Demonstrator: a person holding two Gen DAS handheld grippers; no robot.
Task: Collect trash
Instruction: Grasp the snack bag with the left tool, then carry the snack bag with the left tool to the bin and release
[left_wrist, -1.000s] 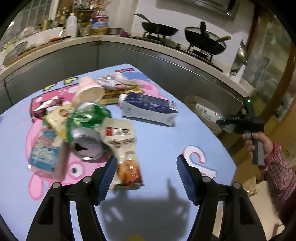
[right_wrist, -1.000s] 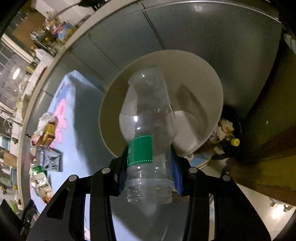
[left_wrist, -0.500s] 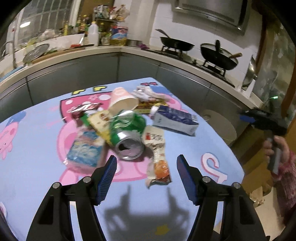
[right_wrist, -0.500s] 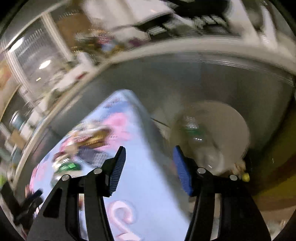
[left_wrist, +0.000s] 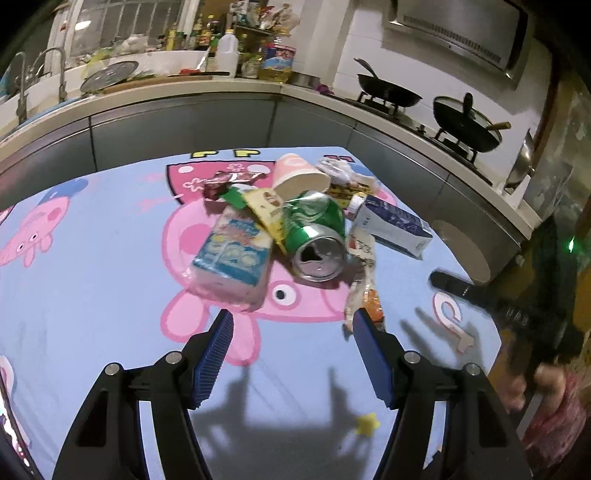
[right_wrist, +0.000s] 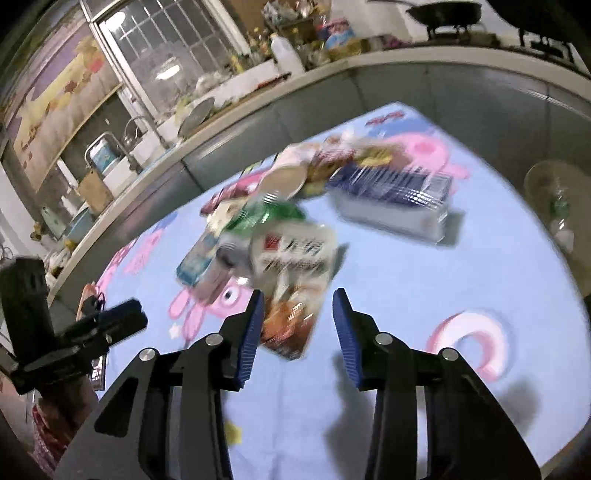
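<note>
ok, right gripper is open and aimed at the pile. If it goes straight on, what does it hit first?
Most likely the snack wrapper: its orange end lies between the fingers of the right gripper, nearest the camera. The green can and the rest of the pile sit behind it. The frame is blurred, so depth is uncertain.

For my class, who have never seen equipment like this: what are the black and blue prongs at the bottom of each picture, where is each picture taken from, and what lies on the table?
There is no robot here. A person holds a two-fingered tool in each hand, with a camera on each looking along its fingers. One picture is from the left hand-held gripper, the other from the right hand-held gripper. Both are open and hold nothing. On the cartoon tablecloth lies a pile of trash: a crushed green can, a blue and white carton, a pink paper cup, a snack wrapper. A bin stands beside the table.
</note>
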